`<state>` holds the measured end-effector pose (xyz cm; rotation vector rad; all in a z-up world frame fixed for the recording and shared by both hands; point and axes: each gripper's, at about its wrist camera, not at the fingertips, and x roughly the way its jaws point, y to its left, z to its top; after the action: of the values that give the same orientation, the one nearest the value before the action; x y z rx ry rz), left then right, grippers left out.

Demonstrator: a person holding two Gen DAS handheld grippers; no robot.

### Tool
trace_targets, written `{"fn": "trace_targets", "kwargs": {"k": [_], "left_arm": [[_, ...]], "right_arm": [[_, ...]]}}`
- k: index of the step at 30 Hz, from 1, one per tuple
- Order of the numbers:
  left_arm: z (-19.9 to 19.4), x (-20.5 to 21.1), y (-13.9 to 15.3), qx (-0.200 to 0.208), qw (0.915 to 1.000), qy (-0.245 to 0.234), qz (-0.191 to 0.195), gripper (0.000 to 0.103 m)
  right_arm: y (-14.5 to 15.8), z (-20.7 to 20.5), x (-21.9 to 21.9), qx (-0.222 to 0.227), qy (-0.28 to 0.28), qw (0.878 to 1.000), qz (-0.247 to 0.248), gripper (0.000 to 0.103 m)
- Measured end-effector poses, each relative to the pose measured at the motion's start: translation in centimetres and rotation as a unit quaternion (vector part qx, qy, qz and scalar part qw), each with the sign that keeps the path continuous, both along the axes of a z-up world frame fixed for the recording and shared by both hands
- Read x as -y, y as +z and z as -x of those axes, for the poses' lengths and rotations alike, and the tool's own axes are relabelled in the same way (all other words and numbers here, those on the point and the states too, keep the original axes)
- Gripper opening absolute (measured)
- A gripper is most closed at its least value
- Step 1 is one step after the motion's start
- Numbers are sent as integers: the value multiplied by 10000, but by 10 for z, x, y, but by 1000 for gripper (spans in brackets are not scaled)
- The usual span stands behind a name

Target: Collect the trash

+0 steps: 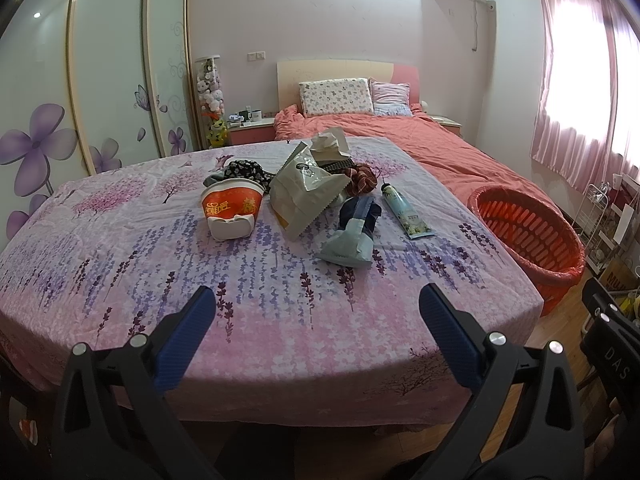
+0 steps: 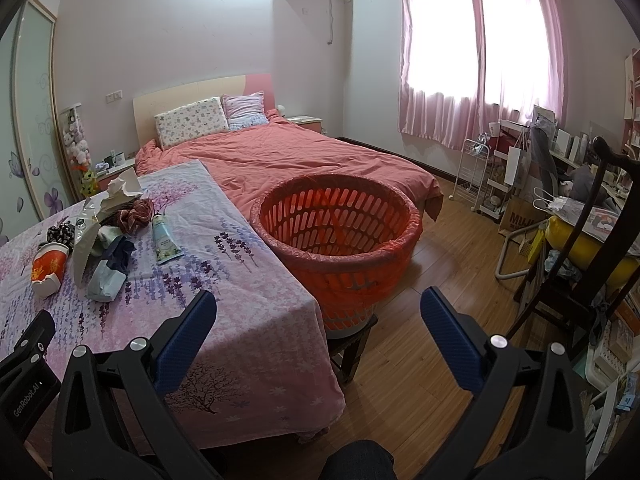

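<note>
Both grippers hovering with jaws apart — nothing held.

The left gripper point(image 1: 318, 316) is hanging over the near edge of the floral-covered table point(image 1: 280, 320), its fingers spread wide; the right gripper point(image 2: 318, 320) is gaping likewise, above the table's corner. The trash is lying mid-table — a torn paper cup point(image 1: 232, 210), a crumpled bag point(image 1: 304, 196), a tube point(image 1: 404, 212) — while the orange basket point(image 2: 338, 276) is standing just beside the table.

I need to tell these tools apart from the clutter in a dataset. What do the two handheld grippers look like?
Both the left gripper and right gripper have black angular plastic frames with silver round bolts and two flat fingers faced with blue textured pads. One body shows white lettering "GenRobot.AI".
</note>
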<state>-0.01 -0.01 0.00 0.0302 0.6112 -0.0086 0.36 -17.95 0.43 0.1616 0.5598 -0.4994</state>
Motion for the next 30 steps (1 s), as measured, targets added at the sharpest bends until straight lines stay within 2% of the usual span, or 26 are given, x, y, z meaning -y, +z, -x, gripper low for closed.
{"fn": "trace_targets", "kwargs": {"k": [12, 20, 23, 25, 30], "left_arm": [[-12, -5, -5, -128, 9999, 5, -39, 99], [-55, -63, 5, -148, 9989, 413, 146, 99], [-74, -83, 7, -101, 9980, 630, 5, 99], [-90, -95, 8, -131, 9972, 729, -64, 99], [-129, -112, 4, -297, 9968, 741, -16, 99]], "right_arm": [[-6, -9, 7, -12, 113, 9998, -145, 101], [-8, -49, 12, -88, 518, 9967, -627, 101], [-8, -68, 5, -63, 816, 9943, -680, 100], [-6, -83, -2, -44, 1042, 9923, -668, 97], [-9, -137, -13, -88, 1686, 9797, -1082, 79]]}}
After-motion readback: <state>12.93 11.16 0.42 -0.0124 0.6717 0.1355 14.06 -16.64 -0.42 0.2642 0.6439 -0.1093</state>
